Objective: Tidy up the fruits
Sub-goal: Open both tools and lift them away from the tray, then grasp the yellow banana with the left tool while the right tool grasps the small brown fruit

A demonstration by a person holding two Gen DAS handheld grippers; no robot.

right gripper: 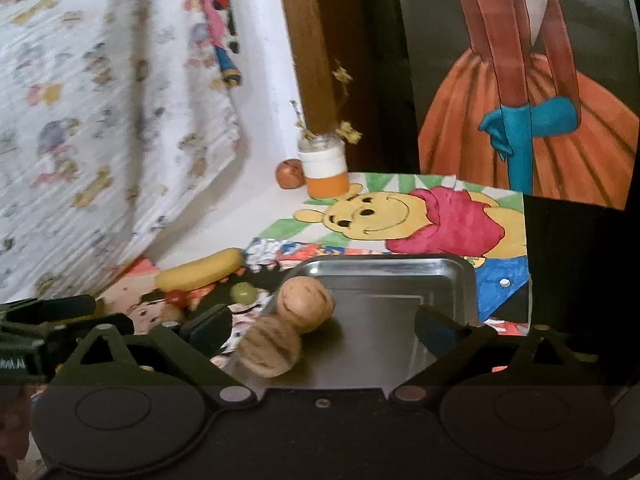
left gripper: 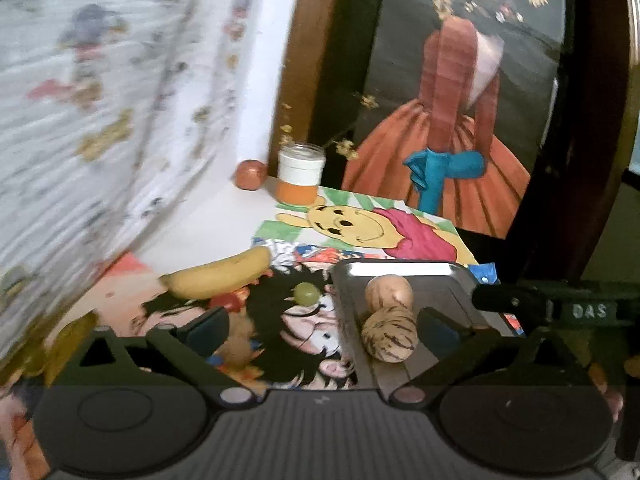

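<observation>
Left gripper (left gripper: pixel 324 330) is hovering released, nearer the banana (left gripper: pixel 218 274), whose long axis is lying crosswise ahead-left; right gripper (right gripper: pixel 324 330) is gaping empty over the tray (right gripper: pixel 460 276)

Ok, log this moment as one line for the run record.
tray: two walnuts inside | banana, grape outside on mat | left gripper: open, empty | right gripper: open, empty

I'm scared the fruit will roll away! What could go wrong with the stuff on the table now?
The green grape is round and lies loose on the drawings, so a nudge from the open left gripper might send it rolling. The two walnuts sit touching near the metal tray's left edge; bumping one could push the other out. The jar with dried flowers stands near the apple and might tip if knocked.
</observation>
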